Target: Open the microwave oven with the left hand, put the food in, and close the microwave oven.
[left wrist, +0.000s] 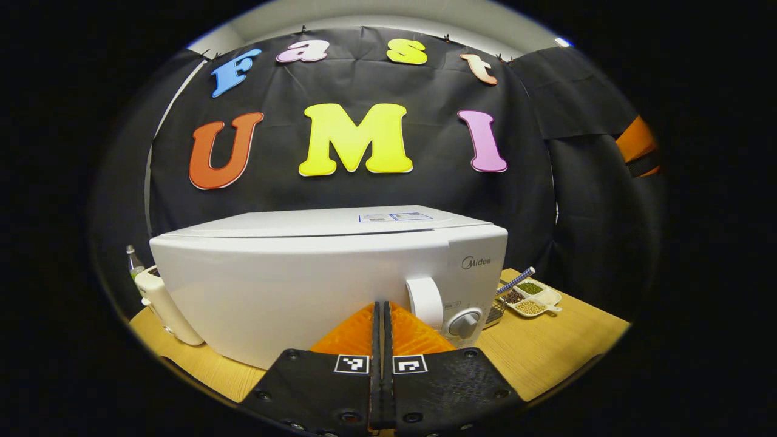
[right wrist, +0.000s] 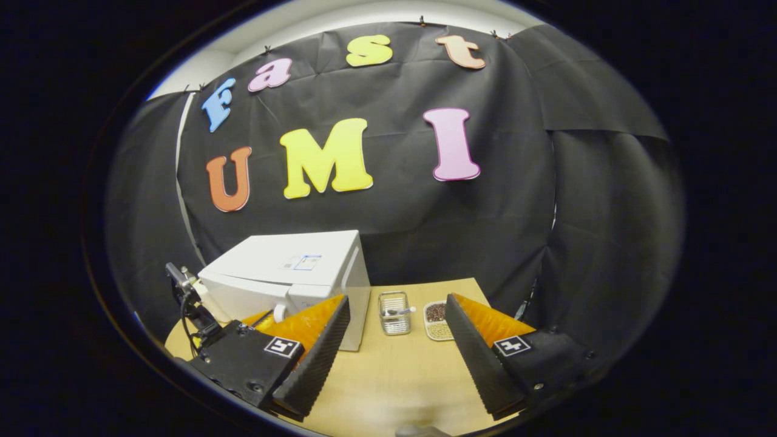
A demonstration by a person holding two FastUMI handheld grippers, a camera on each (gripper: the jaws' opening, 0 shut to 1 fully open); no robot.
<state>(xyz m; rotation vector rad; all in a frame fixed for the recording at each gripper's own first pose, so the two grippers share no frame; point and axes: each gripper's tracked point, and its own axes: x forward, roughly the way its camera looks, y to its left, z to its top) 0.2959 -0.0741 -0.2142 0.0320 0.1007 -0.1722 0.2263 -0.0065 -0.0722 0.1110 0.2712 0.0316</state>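
The white microwave stands on the wooden table with its door closed. On its front right are a white handle and a round knob. My left gripper is shut with nothing between its fingers, just in front of the door and left of the handle. A white compartment tray of beans lies right of the microwave. In the right gripper view the microwave is at the left, with a clear mesh-like container and the bean tray beside it. My right gripper hangs open above the table, short of them.
A white appliance and a small bottle stand at the microwave's left. A striped stick leans over the tray. A dark object with a cable shows left of the microwave. Bare tabletop lies under my right gripper.
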